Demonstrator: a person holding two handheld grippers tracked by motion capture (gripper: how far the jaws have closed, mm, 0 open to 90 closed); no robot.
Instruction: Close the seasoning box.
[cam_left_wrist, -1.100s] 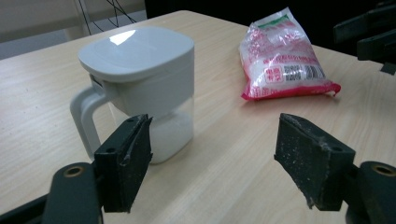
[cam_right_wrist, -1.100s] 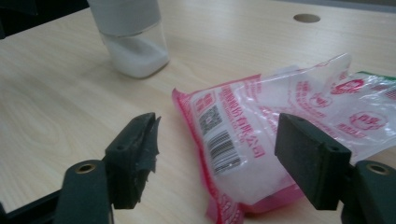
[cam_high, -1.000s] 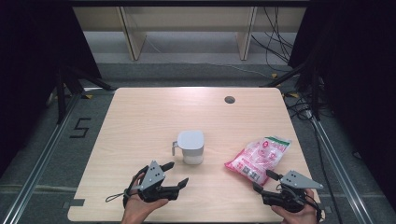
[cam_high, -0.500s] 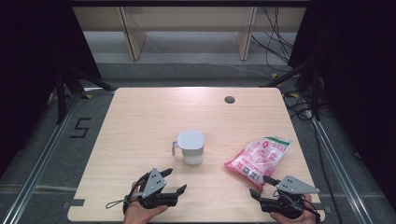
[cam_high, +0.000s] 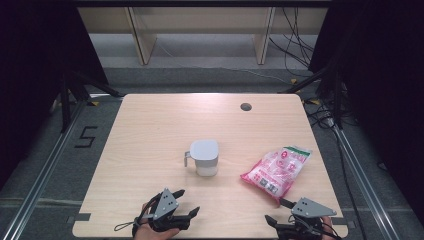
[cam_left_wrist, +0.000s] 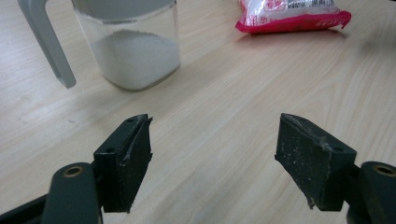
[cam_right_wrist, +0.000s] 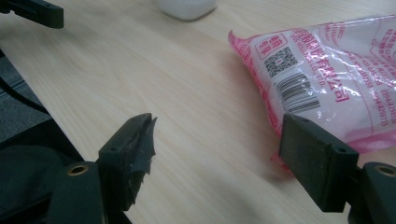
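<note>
Pink bag (cam_high: 277, 169): clear plastic, white contents, barcode, lying flat.

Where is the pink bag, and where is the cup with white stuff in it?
pink bag (cam_high: 277, 169), high view, middle of its front.
cup (cam_left_wrist: 135, 56), left gripper view, its clear wall over the white powder.
</note>
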